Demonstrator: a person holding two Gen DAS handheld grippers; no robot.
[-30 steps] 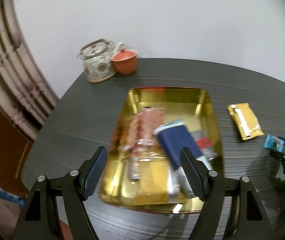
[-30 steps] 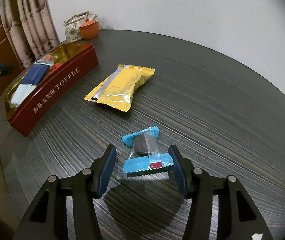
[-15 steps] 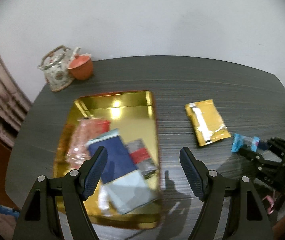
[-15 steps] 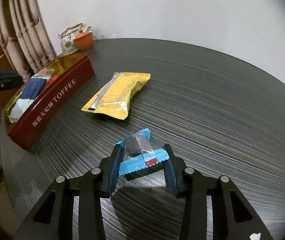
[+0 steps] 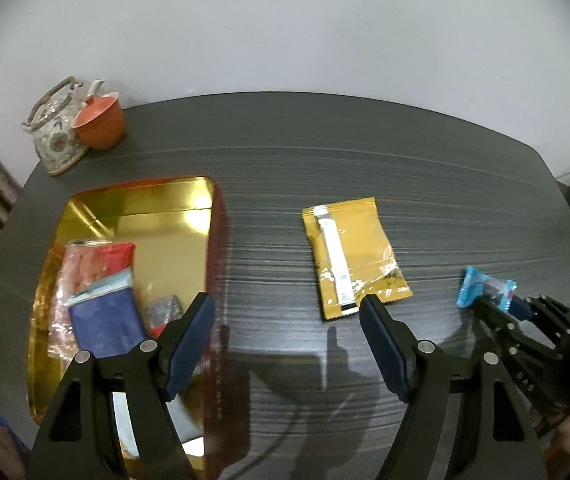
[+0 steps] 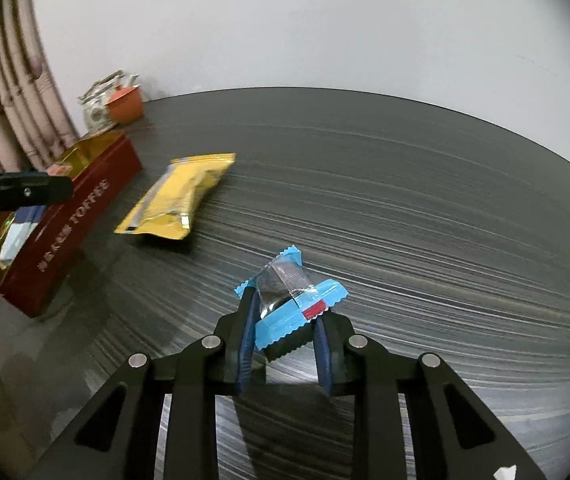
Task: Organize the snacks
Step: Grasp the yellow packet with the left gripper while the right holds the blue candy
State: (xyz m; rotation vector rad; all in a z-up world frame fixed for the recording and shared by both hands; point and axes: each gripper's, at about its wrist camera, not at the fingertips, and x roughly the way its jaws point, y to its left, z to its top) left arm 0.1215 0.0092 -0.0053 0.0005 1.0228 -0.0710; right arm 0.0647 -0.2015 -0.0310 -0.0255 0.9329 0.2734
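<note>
A blue-ended candy [image 6: 293, 292] with a clear middle is squeezed between the pads of my right gripper [image 6: 285, 310], whose jaws are closing tight on it just above the dark table. From the left wrist view the same candy [image 5: 485, 292] and right gripper [image 5: 501, 312] sit at the far right. A yellow snack packet [image 5: 353, 256] lies flat on the table ahead of my left gripper [image 5: 287, 304], which is open and holds nothing. The gold-lined red toffee tin [image 5: 141, 184] at the left contains a dark blue packet [image 5: 105, 324], a pinkish packet [image 5: 93, 260] and other snacks.
A patterned teapot [image 5: 57, 136] and an orange cup [image 5: 99, 122] stand at the table's far left corner by the wall. The tin's red side wall [image 6: 73, 232] faces the yellow packet [image 6: 177, 196]. A curtain hangs to the left.
My right gripper has shut on the blue candy and tilted it off the table. My left gripper has swung right from over the tin to the bare table before the yellow packet.
</note>
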